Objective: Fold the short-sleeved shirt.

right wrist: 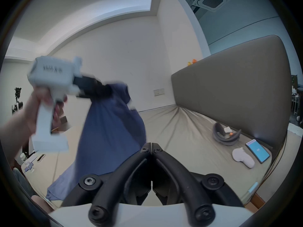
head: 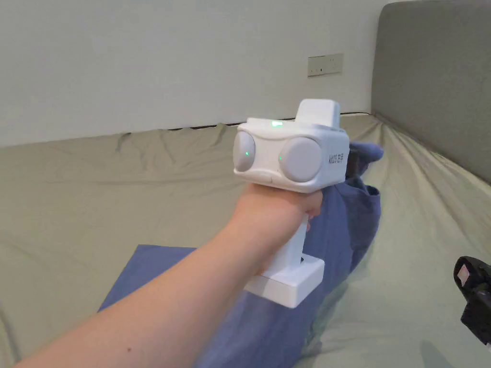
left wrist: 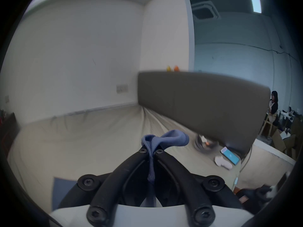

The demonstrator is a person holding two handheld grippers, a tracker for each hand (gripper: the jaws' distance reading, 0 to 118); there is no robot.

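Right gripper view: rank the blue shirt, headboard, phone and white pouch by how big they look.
1. headboard
2. blue shirt, though it hangs nearer the camera, so true size against the headboard is unsure
3. phone and white pouch look alike; no ranking between them.

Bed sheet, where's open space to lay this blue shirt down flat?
The bed sheet is bare from the wall to the shirt hanging from the left gripper. Crowded by the headboard: phone, white pouch, grey headset.
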